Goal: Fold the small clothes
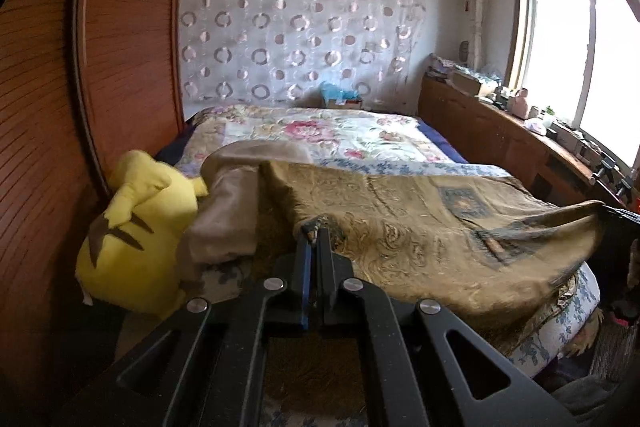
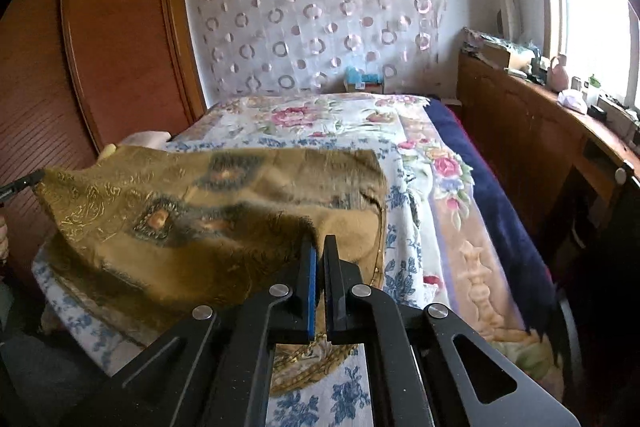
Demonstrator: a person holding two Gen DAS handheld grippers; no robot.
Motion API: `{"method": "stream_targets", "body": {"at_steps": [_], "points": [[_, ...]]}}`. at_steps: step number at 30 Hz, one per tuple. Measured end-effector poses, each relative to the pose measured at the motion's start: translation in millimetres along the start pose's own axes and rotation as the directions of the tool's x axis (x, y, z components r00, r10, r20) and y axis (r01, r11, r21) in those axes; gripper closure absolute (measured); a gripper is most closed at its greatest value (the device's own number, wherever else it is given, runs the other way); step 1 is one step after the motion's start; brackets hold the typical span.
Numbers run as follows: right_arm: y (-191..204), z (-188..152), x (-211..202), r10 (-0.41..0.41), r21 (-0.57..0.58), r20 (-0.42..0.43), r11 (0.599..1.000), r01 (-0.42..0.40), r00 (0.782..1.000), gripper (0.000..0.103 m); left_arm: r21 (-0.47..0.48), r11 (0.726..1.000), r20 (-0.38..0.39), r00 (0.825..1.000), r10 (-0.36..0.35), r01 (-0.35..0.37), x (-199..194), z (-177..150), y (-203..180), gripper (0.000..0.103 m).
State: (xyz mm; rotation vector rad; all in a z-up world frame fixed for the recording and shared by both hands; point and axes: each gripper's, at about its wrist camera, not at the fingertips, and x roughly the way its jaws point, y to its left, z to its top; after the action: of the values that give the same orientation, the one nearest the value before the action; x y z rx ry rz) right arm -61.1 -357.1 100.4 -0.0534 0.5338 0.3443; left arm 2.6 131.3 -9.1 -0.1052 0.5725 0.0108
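Both grippers pinch corners of the olive patterned cloth (image 1: 420, 227), held stretched above the floral bed (image 1: 320, 131): left gripper (image 1: 315, 231) clamped on one corner, right gripper (image 2: 319, 241) on another. Only the left wrist view shows the yellow plush toy (image 1: 136, 239) beside the bed.

The left gripper (image 1: 316, 231) was matte black, with angular linkage arms, triangular cut-outs and round silver pivot screws; one finger carried a blue pad (image 1: 305, 267). The right gripper (image 2: 319, 245) matched it: black arms, silver screws, blue pad (image 2: 311, 291).
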Motion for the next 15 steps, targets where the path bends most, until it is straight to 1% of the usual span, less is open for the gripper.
{"method": "stream_targets", "body": {"at_steps": [2, 4, 5, 6, 7, 8, 9, 10, 11, 13, 15], "points": [[-2.1, -1.1, -6.5, -0.011, 0.0, -0.007, 1.0, 0.011, 1.0, 0.1, 0.007, 1.0, -0.039, 0.999, 0.012, -0.012, 8.2, -7.3, 2.1, 0.101], [-3.7, -7.4, -3.1, -0.018, -0.006, -0.036, 1.0, 0.018, 0.999, 0.1, 0.004, 1.0, -0.07, 0.997, 0.014, -0.013, 16.5, -17.4, 3.8, 0.1], [-2.2, -11.6, -1.0, -0.024, -0.016, -0.05, 1.0, 0.023, 0.998, 0.1, 0.0, 1.0, -0.098, 0.995, 0.01, -0.01, 22.8, -22.6, 4.5, 0.1], [-2.6, -14.8, 1.4, -0.035, -0.02, -0.062, 0.999, 0.034, 0.997, 0.1, -0.003, 1.0, -0.116, 0.993, 0.01, -0.01, 26.0, -27.0, 5.7, 0.096], [-1.8, -16.6, 4.5, -0.044, -0.021, -0.078, 0.999, 0.043, 0.996, 0.099, -0.004, 1.0, -0.123, 0.992, 0.013, -0.014, 28.4, -31.2, 7.1, 0.085], [-1.1, -16.9, 6.9, -0.056, -0.021, -0.094, 0.998, 0.055, 0.994, 0.096, -0.005, 1.0, -0.122, 0.992, 0.013, -0.014, 28.3, -33.9, 7.4, 0.078], [0.7, -16.3, 8.0, -0.075, -0.025, -0.1, 0.997, 0.073, 0.992, 0.09, -0.01, 1.0, -0.121, 0.993, 0.008, -0.01, 28.5, -36.3, 8.7, 0.064], [1.7, -15.7, 9.1, -0.088, -0.029, -0.101, 0.996, 0.086, 0.991, 0.08, -0.015, 1.0, -0.121, 0.993, 0.003, -0.005, 28.3, -37.6, 9.4, 0.058], [3.9, -10.5, 11.2, -0.091, -0.03, -0.101, 0.996, 0.088, 0.991, 0.075, -0.018, 1.0, -0.122, 0.993, 0.001, -0.003, 28.7, -38.9, 10.6, 0.055], [9.4, -5.1, 12.9, -0.078, -0.037, -0.092, 0.997, 0.074, 0.993, 0.06, -0.021, 1.0, -0.121, 0.993, 0.006, -0.008, 29.3, -40.5, 11.9, 0.044], [17.9, 1.2, 16.6, -0.086, -0.052, -0.08, 0.995, 0.082, 0.993, 0.054, -0.019, 1.0, -0.12, 0.993, 0.01, -0.013, 30.3, -42.2, 10.5, 0.037]]}}
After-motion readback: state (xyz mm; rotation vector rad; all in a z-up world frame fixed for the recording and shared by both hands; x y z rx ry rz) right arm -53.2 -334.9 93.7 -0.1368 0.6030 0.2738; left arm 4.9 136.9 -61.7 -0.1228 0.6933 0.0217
